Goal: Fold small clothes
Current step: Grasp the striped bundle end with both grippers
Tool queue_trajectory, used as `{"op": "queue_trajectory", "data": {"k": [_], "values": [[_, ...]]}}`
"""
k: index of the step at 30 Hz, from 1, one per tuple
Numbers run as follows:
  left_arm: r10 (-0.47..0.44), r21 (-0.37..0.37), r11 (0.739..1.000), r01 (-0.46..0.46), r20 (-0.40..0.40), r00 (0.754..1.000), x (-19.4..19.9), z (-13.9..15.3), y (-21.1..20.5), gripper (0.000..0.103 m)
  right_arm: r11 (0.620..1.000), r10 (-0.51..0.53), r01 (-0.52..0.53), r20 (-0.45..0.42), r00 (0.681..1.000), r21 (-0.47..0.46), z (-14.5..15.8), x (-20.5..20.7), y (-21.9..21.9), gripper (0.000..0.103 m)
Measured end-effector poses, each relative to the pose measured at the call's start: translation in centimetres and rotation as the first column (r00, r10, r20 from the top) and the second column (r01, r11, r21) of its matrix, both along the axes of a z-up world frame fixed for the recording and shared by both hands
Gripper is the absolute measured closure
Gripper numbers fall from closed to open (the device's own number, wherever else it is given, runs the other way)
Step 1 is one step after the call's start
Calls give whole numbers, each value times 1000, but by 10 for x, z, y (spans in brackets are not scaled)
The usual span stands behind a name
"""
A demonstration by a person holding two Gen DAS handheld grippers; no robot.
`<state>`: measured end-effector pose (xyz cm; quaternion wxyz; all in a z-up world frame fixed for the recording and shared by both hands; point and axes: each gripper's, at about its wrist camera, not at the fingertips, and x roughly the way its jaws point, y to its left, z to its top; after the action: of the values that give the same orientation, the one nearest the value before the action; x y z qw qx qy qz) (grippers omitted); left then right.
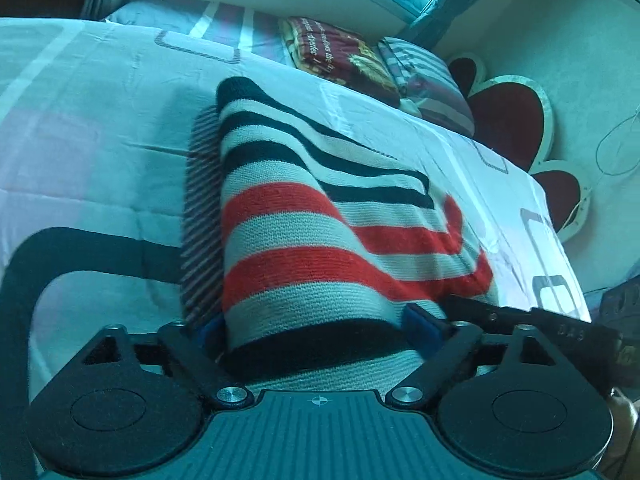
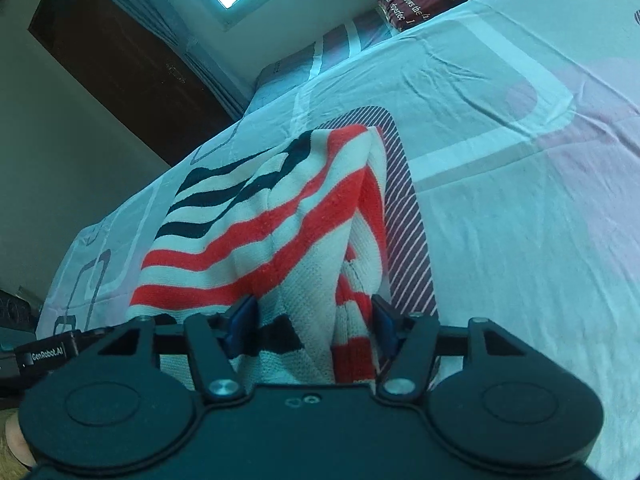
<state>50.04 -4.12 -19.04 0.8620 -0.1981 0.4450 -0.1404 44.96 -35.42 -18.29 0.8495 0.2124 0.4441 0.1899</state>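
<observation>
- Your left gripper point(image 1: 316, 328) has the near hem of the striped sweater point(image 1: 304, 216) bunched between its jaws. The jaws sit fairly wide apart but are filled with knit, so you're holding cloth, not hovering.
- From that grip the sweater runs away from you across the bed point(image 1: 80, 112), far end lying on the sheet. Likely you hold the hem up so the fabric hangs straight and the fold line stays clean.
- On the far side of the bed: a folded maroon blanket point(image 1: 336, 52) with a striped pillow point(image 1: 428, 84) just beside it, both well apart from the sweater, so no snag risk there.
- The red heart-shaped headboard point(image 1: 508, 120) is at the far right, off the work area.
- Your right gripper point(image 2: 312, 320) also has sweater between its jaws, at a similar width, pinching a doubled-over edge; the cloth looks gathered and creased here, red stripes folding into each other.
- Both grips sit on the near edge, so my read is you're set to carry the near hem over toward the far end.
- Watch the right-side bunching; it may fold in crooked unless you tension it first.
</observation>
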Motion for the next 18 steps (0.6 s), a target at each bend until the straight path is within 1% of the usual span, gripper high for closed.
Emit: {"op": "queue_trajectory", "data": {"k": [1,3,5,7,10,11,12,13,14,15,16,18], "values": [[3,4,1000,-3,3,1000,1,1,-3,16,1000,7,-7,4,1000,4,2,-1,-1,57],[1,-4,1000,-1,8,1000,1,0,-2,18,1000,24,-24,13,1000,2,5,-2,-3,59],[-9,-23,1000,9,2,1000,2,-2,3,18,999,34,-34,10,999,7,2,1,-6,52],[-18,-26,999,18,0,1000,4,-3,4,18,999,34,-34,11,999,19,-1,3,-8,47],[-5,-20,1000,5,6,1000,2,-4,5,18,999,16,-17,18,1000,46,-7,6,-4,45],[0,-14,1000,0,10,1000,1,-4,3,18,999,8,-9,18,1000,44,-7,6,-2,46],[6,-10,1000,-6,11,1000,0,-3,2,19,999,7,-8,22,1000,32,-6,6,0,51],[11,-11,1000,-11,12,1000,-1,-2,3,23,1000,12,-12,35,999,17,-3,4,3,58],[12,-13,1000,-12,14,1000,-3,0,3,26,1000,17,-17,51,999,-1,1,1,5,61],[10,-14,1000,-10,20,1000,-5,3,4,32,1000,23,-22,69,997,-20,6,-3,7,65],[7,-11,1000,-7,27,1000,-6,5,5,34,999,29,-25,91,995,-48,12,-7,10,67],[0,-11,1000,0,29,1000,-6,6,6,34,990,60,-41,135,989,-137,19,-14,23,67]]}}
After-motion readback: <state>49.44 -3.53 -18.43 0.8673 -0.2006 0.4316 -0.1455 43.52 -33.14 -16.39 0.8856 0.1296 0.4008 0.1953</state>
